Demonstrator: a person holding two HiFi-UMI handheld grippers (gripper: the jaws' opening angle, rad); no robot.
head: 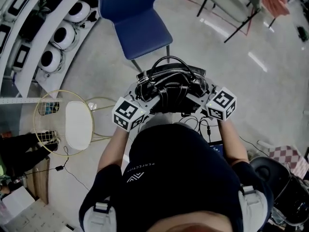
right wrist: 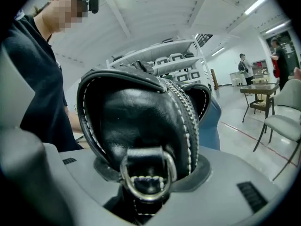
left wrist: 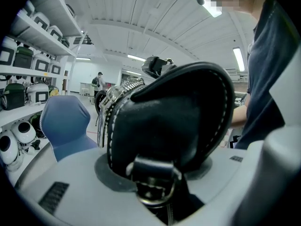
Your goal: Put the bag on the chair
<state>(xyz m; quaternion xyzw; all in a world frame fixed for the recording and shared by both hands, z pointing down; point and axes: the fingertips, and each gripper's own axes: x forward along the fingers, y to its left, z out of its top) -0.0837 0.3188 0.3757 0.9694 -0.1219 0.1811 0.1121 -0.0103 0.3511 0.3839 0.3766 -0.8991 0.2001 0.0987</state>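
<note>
A black leather bag (head: pixel 170 85) with white stitching, a zip and looped handles hangs in the air between my two grippers, just in front of my chest. My left gripper (head: pixel 141 111) is shut on the bag's (left wrist: pixel 174 121) left end, by its metal ring. My right gripper (head: pixel 206 106) is shut on the bag's (right wrist: pixel 136 121) right end, by the other D-ring (right wrist: pixel 146 178). A blue chair (head: pixel 137 21) stands on the floor just beyond the bag, and shows as the blue chair (left wrist: pixel 66 126) at the left of the left gripper view.
White shelves (head: pixel 43 28) with round helmets run along the left. A yellow wire-frame stool (head: pixel 72 124) stands at my left. A grey folding chair (head: pixel 236 6) is at the far right, a black bin (head: pixel 277 175) at my right. People stand far off in the room.
</note>
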